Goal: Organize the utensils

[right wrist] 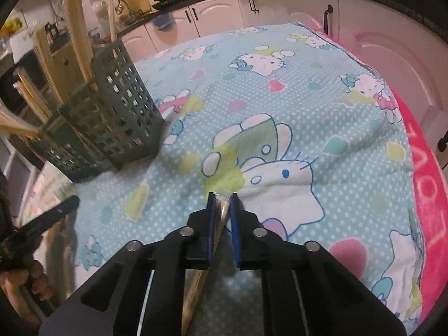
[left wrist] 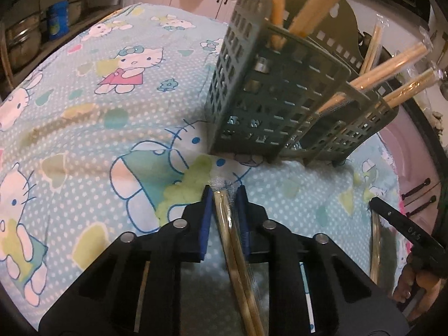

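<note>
While the left gripper (left wrist: 224,189) clamps a wrapped chopstick pair (left wrist: 238,252) just before the caddy (left wrist: 280,84), the slick sleeve could let the sticks slide or swing, I judge, and they may snag on sticks already leaning out of the caddy; its jaws stand nearly together, pads pressing the pair. From the right view, the right gripper (right wrist: 222,196) pinches another wrapped pair (right wrist: 207,257) right of the caddy (right wrist: 112,112), jaws likewise nearly together; two long loads converging could clash at the caddy mouth
</note>
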{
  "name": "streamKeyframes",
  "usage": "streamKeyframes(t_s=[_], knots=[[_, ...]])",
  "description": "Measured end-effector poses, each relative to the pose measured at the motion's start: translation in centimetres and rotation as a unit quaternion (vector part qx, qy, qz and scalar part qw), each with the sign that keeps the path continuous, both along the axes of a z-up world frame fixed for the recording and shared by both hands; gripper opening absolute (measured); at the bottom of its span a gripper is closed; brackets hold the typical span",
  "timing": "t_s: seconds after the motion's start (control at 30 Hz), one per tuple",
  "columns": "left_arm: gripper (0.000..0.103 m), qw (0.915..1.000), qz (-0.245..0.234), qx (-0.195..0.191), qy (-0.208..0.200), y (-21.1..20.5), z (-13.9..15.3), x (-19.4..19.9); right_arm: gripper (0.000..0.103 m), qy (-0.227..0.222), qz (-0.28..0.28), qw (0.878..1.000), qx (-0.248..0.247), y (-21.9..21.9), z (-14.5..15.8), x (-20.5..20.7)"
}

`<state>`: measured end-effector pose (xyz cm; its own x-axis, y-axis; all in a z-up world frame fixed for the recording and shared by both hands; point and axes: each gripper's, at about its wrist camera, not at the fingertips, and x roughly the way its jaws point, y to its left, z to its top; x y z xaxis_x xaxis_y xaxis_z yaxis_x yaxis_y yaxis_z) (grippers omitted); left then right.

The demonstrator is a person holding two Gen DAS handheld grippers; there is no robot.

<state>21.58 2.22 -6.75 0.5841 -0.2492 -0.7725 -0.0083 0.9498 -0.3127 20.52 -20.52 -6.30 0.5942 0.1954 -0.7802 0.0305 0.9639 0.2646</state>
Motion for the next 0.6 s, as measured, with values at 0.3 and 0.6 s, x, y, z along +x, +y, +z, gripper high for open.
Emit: streamKeyframes(t_s=[0.3, 0.6], knots=[[0.003, 0.9966, -0.002, -0.063, -0.054, 1.8, 3.8, -2.9, 0.007, -0.066, 0.028, 0.997, 0.035, 1.2, 4.3, -3.2], [0.001, 0.9874, -0.025, -0.081, -0.134, 1.2, 10.2, -6.1, 0.006, -0.142, 0.066, 0.986, 0.058, 3.2, 9.9, -6.1]])
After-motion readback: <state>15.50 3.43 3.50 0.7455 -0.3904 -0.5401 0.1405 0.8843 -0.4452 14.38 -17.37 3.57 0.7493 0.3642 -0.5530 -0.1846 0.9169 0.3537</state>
